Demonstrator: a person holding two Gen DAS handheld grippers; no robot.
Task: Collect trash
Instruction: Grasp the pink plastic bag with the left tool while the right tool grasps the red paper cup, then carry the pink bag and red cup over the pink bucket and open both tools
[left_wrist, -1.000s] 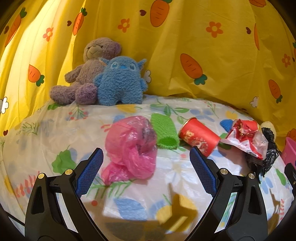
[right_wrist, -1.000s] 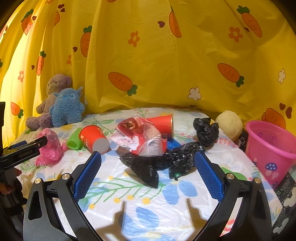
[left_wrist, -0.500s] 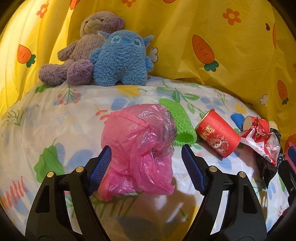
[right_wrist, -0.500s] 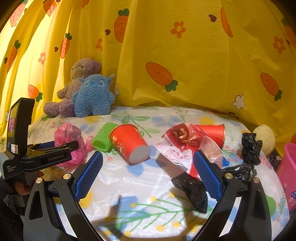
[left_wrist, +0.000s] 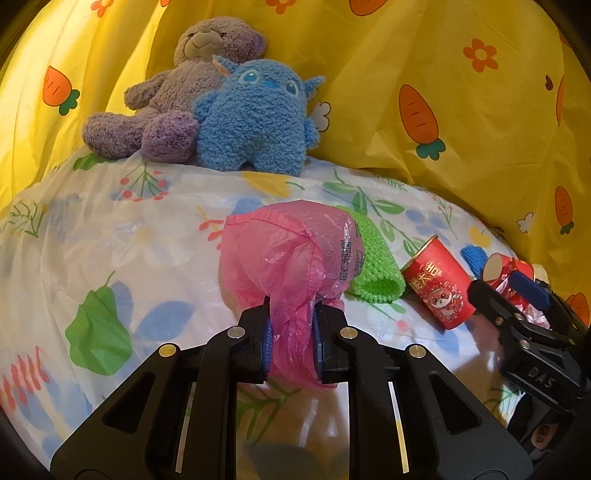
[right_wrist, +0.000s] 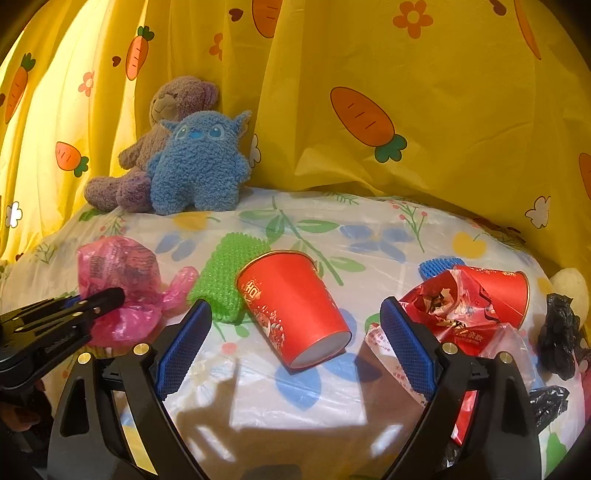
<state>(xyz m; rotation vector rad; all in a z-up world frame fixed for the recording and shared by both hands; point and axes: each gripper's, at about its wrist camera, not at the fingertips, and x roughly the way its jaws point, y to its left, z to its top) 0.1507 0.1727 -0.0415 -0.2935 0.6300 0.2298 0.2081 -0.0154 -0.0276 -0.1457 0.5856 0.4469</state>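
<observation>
My left gripper (left_wrist: 291, 341) is shut on a crumpled pink plastic bag (left_wrist: 291, 254), pinching its lower part on the floral tablecloth. The bag also shows in the right wrist view (right_wrist: 118, 284), with the left gripper (right_wrist: 92, 306) at it. My right gripper (right_wrist: 295, 350) is open, its pads on either side of a red paper cup (right_wrist: 291, 302) lying on its side. To the right lie a red snack wrapper (right_wrist: 454, 314), a second red cup (right_wrist: 502, 291) and black plastic bags (right_wrist: 557, 336).
A green mesh sleeve (right_wrist: 229, 277) lies between the pink bag and the cup. A purple teddy bear (left_wrist: 177, 96) and a blue plush toy (left_wrist: 255, 122) sit at the back against the yellow carrot curtain (left_wrist: 461, 92). A blue scrap (right_wrist: 439, 266) lies behind the wrapper.
My left gripper moved forward and shut on the pink bag. My right gripper swung left from the black bags and now frames the fallen red cup.
</observation>
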